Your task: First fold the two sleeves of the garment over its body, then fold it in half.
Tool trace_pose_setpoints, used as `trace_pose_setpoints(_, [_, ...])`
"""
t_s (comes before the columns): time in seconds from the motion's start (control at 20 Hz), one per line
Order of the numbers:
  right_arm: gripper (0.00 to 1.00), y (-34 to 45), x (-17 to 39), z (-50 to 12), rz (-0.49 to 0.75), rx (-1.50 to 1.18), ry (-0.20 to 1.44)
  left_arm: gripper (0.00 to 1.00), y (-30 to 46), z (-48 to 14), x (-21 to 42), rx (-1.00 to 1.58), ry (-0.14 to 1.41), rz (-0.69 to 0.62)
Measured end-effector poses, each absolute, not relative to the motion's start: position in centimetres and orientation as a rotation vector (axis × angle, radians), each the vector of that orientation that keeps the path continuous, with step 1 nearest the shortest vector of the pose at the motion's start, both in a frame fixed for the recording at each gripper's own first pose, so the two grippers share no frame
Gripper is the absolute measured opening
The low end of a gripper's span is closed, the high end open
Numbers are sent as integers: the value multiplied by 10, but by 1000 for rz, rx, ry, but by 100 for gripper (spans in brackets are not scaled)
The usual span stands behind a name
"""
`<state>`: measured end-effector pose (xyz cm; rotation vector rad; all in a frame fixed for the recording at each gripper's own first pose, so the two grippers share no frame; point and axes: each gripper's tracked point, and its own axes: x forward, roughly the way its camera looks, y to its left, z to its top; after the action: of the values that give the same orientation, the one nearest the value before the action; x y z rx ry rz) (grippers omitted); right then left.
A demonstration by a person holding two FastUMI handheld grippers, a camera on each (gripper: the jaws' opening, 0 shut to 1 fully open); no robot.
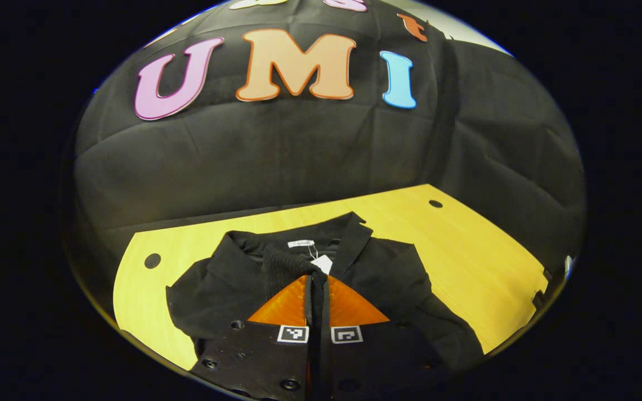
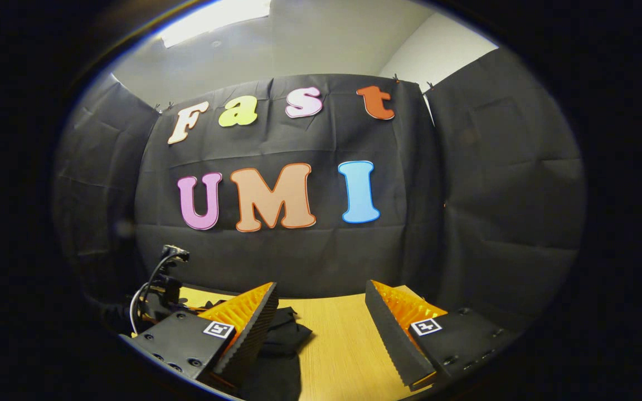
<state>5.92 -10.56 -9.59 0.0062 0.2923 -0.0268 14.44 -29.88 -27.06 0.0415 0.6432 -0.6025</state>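
A black garment (image 1: 388, 278) lies on the yellow table (image 1: 466, 245), its collar (image 1: 298, 234) at the far side with a white label and a hang tag (image 1: 322, 263). My left gripper (image 1: 316, 277) is low over the garment's middle, shut on a dark ribbed strip of fabric that looks like a sleeve end (image 1: 285, 264). In the right gripper view, my right gripper (image 2: 321, 287) hangs open over the bare table (image 2: 343, 345). A fold of the garment (image 2: 285, 334) lies just behind its left finger (image 2: 243, 328). The left gripper (image 2: 162, 284), with its cable, is at far left.
The table has round holes at its far corners (image 1: 152, 260) (image 1: 436, 204). Bare wood stretches to the right of the garment in the left gripper view. The black booth wall stands close behind the table's far edge.
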Motion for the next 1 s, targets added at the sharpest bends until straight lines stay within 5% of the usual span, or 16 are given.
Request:
trace_pose_setpoints(0.35, [98, -123, 51, -114, -41, -15, 355, 3, -360, -298, 147, 175, 641, -622])
trace_pose_setpoints(0.6, [99, -122, 50, -126, -30, -2, 382, 97, -383, -235, 146, 70, 462, -617])
trace_pose_setpoints(1.0, [99, -75, 49, -142, 126, 9, 406, 94, -292, -149, 121, 13, 273, -511])
